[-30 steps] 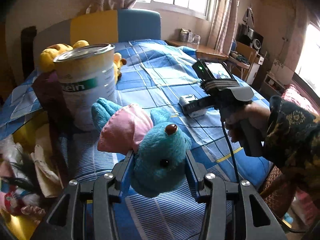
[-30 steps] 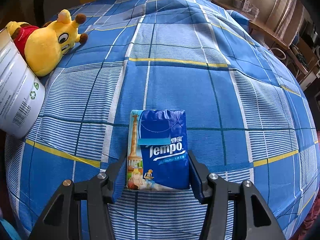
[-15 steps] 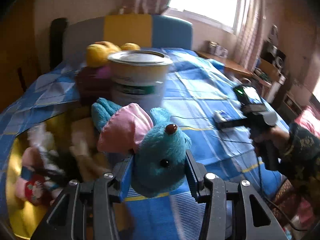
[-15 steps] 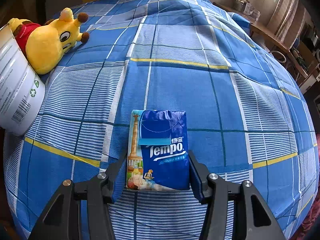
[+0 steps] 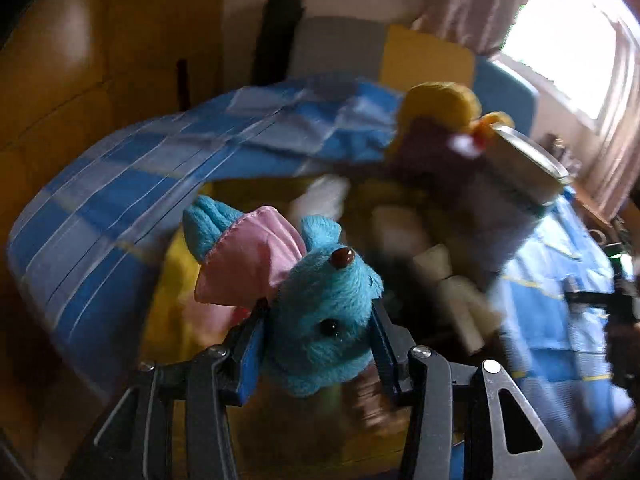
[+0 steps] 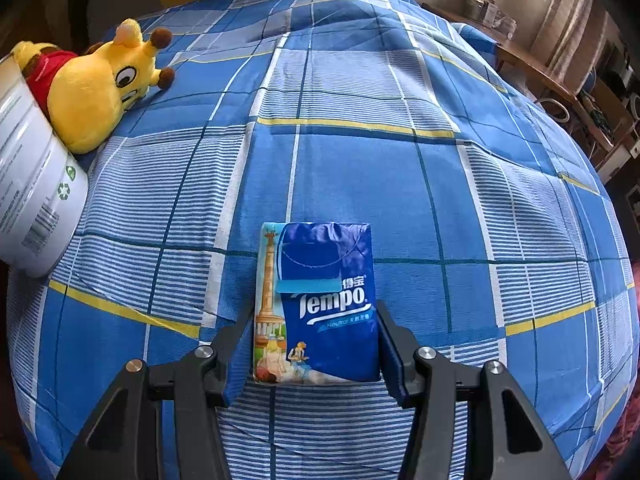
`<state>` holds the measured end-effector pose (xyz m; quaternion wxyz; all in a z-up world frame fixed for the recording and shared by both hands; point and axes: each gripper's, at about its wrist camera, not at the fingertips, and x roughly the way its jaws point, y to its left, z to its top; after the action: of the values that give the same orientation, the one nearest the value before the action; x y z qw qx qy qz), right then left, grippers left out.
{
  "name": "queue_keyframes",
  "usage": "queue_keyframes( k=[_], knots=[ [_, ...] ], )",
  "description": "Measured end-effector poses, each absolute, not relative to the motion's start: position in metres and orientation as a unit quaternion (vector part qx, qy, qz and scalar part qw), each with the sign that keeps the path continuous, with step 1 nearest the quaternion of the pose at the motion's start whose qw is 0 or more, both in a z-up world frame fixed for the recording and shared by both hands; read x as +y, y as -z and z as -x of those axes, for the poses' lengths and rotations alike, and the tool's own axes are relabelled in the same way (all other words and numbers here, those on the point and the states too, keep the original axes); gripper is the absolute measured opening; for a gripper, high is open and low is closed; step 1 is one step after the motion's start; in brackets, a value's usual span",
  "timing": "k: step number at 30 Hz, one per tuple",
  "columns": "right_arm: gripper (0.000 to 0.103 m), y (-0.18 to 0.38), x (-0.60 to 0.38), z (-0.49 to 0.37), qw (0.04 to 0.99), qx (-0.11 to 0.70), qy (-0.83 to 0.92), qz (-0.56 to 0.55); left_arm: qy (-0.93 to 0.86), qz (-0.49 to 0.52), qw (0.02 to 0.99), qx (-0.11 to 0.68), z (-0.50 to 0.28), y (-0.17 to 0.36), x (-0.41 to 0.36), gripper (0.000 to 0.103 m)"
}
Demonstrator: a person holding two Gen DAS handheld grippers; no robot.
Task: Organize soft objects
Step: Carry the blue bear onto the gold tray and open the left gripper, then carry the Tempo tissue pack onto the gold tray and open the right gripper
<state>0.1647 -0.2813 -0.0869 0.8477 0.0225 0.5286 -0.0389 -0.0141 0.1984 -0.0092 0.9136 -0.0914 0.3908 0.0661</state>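
Blue checked bedspread (image 6: pixel 400 180) lies wide and bare past the white tin (image 6: pixel 28 184). Right gripper (image 6: pixel 316 344) jaws clamp a tissue pack (image 6: pixel 320 300) reading "Tempo"; left gripper (image 5: pixel 318 344) jaws hold a blue plush mouse (image 5: pixel 320 320) aloft.

You have one blue plush mouse (image 5: pixel 324 320) with one pink ear showing, and it sits between the two fingers of one gripper (image 5: pixel 318 344). In your right wrist view, count one pack of Tempo tissues (image 6: pixel 324 304), again between two fingers of one gripper (image 6: pixel 314 344). One yellow plush giraffe (image 6: pixel 92 92) in a red shirt lies on one blue checked bedspread (image 6: pixel 360 160). One white tin can (image 6: pixel 28 184) stands beside it. In your left wrist view, a heap of other soft toys (image 5: pixel 448 280) lies behind the mouse, too blurred to count. One bright window (image 5: pixel 568 52) shows at upper right.
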Motion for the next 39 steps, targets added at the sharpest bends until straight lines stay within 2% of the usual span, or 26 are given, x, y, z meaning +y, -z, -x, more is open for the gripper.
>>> queue_keyframes(
  k=[4,5,7,9,15,27,34,39],
  knots=[
    [0.053,0.085,-0.283,-0.171,0.844,0.533,0.053,-0.036,-0.078,0.093,0.905,0.408,0.021,0.027,0.209,0.054],
    [0.052,0.084,-0.284,-0.173,0.842,0.534,0.058,-0.042,-0.080,0.090,0.905,0.407,0.022,0.029,0.209,0.061],
    [0.052,0.082,-0.286,-0.180,0.840,0.536,0.071,-0.053,-0.080,0.083,0.907,0.406,0.022,0.030,0.209,0.063],
    [0.052,0.079,-0.288,-0.190,0.837,0.536,0.083,-0.068,-0.086,0.076,0.909,0.400,0.025,0.029,0.209,0.071],
    [0.052,0.044,-0.270,-0.229,0.848,0.514,0.086,-0.096,-0.091,0.068,0.919,0.379,0.028,0.014,0.210,0.078],
    [0.052,-0.084,-0.169,-0.291,0.910,0.410,0.003,-0.066,-0.096,0.069,0.926,0.359,0.037,-0.004,0.211,0.081],
    [0.052,-0.133,-0.066,-0.248,0.933,0.333,-0.135,0.008,-0.104,0.073,0.927,0.354,0.037,-0.007,0.213,0.083],
    [0.052,-0.132,-0.004,-0.203,0.919,0.322,-0.224,0.052,-0.110,0.080,0.925,0.355,0.038,-0.006,0.216,0.084]
  ],
)
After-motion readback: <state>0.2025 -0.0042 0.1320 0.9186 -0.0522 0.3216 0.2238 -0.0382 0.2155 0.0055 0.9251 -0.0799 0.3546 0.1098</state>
